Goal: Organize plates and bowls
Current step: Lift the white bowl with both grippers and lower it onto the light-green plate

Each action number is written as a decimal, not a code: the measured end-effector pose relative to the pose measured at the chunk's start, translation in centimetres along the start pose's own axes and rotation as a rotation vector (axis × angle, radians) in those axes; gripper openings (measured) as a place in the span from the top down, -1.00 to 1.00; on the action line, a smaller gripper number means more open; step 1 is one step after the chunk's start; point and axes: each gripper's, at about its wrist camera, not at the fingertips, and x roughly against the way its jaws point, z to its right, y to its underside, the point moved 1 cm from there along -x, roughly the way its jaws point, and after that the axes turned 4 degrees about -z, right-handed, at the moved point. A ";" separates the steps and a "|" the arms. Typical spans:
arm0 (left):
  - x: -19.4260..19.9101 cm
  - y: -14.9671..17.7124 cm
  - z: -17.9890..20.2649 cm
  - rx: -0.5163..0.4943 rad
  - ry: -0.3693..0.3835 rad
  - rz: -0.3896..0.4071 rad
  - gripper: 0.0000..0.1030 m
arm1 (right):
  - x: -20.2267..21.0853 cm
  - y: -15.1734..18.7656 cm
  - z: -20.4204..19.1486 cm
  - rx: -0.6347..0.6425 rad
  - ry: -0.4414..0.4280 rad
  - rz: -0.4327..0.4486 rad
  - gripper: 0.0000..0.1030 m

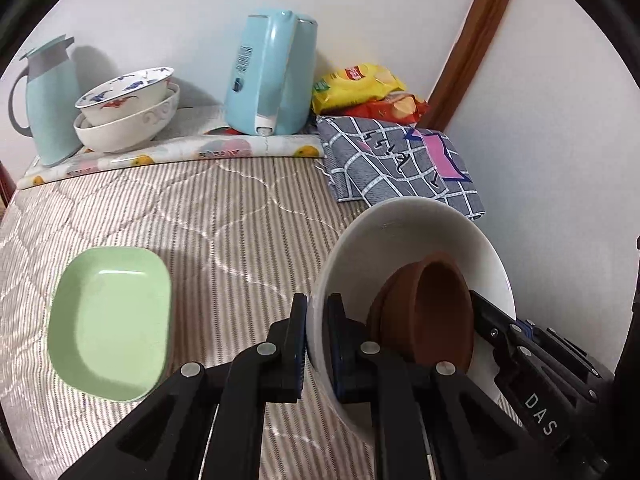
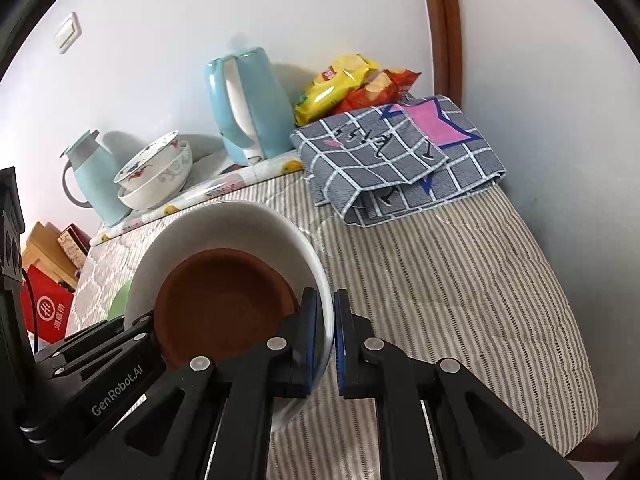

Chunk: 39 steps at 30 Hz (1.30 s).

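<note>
A white bowl point(image 1: 416, 236) with a brown bowl point(image 1: 436, 312) inside is held between both grippers above the striped bed cover. My left gripper point(image 1: 318, 344) is shut on the white bowl's near rim. My right gripper point(image 2: 325, 336) is shut on the opposite rim of the white bowl point(image 2: 224, 220), with the brown bowl point(image 2: 224, 308) inside it. A green rectangular dish point(image 1: 108, 324) lies on the cover to the left. Two stacked white patterned bowls point(image 1: 128, 108) stand at the back left and also show in the right wrist view point(image 2: 156, 172).
A light blue kettle point(image 1: 272, 72), a blue thermos jug point(image 1: 48, 96), snack bags point(image 1: 360, 84) and a folded checked cloth point(image 1: 396, 160) stand along the wall. The wall is close on the right. Boxes point(image 2: 48, 304) sit on the floor beyond the bed.
</note>
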 end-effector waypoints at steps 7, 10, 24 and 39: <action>1.4 0.3 -2.2 0.018 -0.013 0.010 0.80 | 0.2 0.4 -2.2 0.017 -0.015 0.005 0.85; 1.8 0.4 -3.3 0.031 -0.018 0.016 0.80 | 0.1 0.7 -3.4 0.028 -0.022 0.004 0.85; 3.1 1.3 -8.2 0.087 -0.048 0.032 0.80 | -0.8 1.4 -8.3 0.070 -0.062 -0.006 0.85; 3.6 2.0 -13.3 0.147 -0.070 0.028 0.80 | -2.5 2.3 -12.9 0.116 -0.091 -0.035 0.85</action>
